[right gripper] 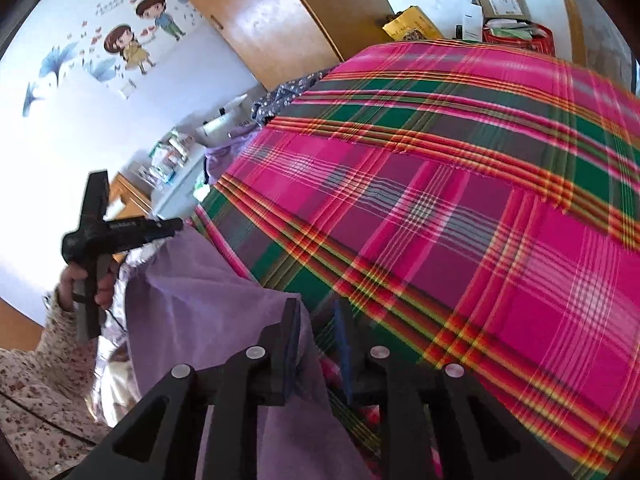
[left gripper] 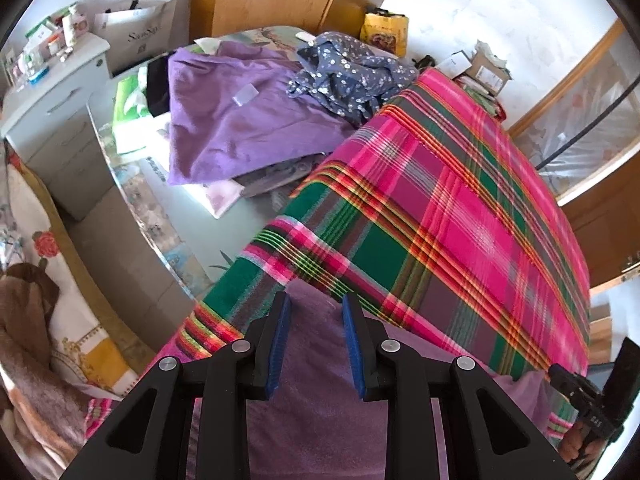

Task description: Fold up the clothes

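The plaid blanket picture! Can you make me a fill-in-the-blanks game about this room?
1. The big plaid blanket is mostly green and ____.
2. The crumpled blue shirt has little white ____ printed on it.
3. The left hand-held gripper has pads coloured ____.
4. The cloth between those pads is light ____.

Missing words: pink; flowers; blue; purple

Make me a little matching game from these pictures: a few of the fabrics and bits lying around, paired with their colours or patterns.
Things:
1. cloth spread over the table
2. garment between the grippers
3. crumpled garment at the back
4. bag by the wall

Looks:
A. yellow
B. pink and green plaid
C. plain pale purple
D. dark blue with small white flowers

Pairs: 1-B, 2-C, 3-D, 4-A
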Demonstrator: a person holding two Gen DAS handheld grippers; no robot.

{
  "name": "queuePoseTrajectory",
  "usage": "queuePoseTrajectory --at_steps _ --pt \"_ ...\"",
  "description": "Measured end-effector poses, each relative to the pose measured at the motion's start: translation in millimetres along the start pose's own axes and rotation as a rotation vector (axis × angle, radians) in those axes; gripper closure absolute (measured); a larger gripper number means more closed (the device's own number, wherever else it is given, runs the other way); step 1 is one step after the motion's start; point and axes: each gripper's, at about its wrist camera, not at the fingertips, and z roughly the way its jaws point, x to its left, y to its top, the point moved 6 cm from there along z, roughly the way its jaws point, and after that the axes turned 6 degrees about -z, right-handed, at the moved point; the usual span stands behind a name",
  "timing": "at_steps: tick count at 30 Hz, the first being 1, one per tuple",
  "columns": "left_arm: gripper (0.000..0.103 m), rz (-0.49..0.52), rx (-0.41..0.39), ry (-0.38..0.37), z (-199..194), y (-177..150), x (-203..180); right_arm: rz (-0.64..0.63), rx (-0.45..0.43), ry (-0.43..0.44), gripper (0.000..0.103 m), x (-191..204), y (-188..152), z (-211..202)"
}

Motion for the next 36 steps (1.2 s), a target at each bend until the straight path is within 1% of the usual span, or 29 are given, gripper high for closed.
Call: queuePoseTrajectory --at_steps 3,6,7,8,9,10,11,13,16,17,19,23,24,28,29,31,33,35,36 --pt "0.075 0.011 0.003 0.010 -1 0 -1 0.018 0.043 0.050 0.074 -1 0 14" --pt "0.075 0.056 -0.026 0.053 -5 2 -5 0.040 0.078 0.085 0.073 -1 -3 26" --pt "0.075 0.064 -0.030 0.051 -5 1 -8 0.045 0.082 0.096 0.073 -1 -3 28" --pt "0.075 0.068 -0.024 0.041 -4 1 -10 0.048 0.083 0.110 0.075 1 -3 29" --pt "0.075 0.069 -0.015 0.043 -1 0 -11 0.046 0.083 0.123 0.091 3 -3 29" --pt "0.075 0.068 -0.011 0.047 1 -1 -11 0.039 0.078 0.130 0.097 5 -3 28" --pt "0.075 0.067 -0.012 0.049 3 -1 -10 0.030 0.070 0.131 0.097 6 -3 26" --pt "0.075 0.064 -0.012 0.053 5 -1 -9 0.005 0.044 0.124 0.100 10 -3 19" --pt "0.075 0.051 -0.007 0.050 8 -1 -6 -0.018 0.001 0.120 0.100 13 -3 6" --pt "0.073 0.048 -0.004 0.048 10 -1 -6 -0.019 -0.001 0.103 0.100 12 -4 5" --pt "0.072 0.047 -0.008 0.052 11 0 -6 -0.020 0.018 0.054 0.100 10 -7 9" --pt "0.072 0.062 -0.012 0.060 10 0 -8 -0.024 0.058 0.015 0.097 8 -10 21" --pt "0.072 0.082 -0.020 0.053 8 0 -10 -0.023 0.059 0.010 0.096 8 -10 22" --pt "0.073 0.195 -0.075 0.011 -8 1 -24 -0.025 0.063 0.000 0.094 8 -11 23" --pt "0.073 0.245 -0.080 -0.008 -11 -2 -31 -0.023 0.066 0.000 0.094 7 -11 24" --pt "0.073 0.370 -0.078 -0.056 -16 -12 -48 -0.015 0.067 -0.001 0.093 5 -12 24" --pt "0.073 0.496 -0.094 -0.061 -20 -24 -61 -0.008 0.069 -0.002 0.093 5 -12 25" --pt "0.073 0.655 -0.093 -0.072 -22 -41 -75 -0.005 0.071 -0.004 0.093 6 -12 27" --pt "0.073 0.721 -0.073 -0.073 -19 -48 -80 -0.004 0.073 -0.005 0.093 6 -11 28"
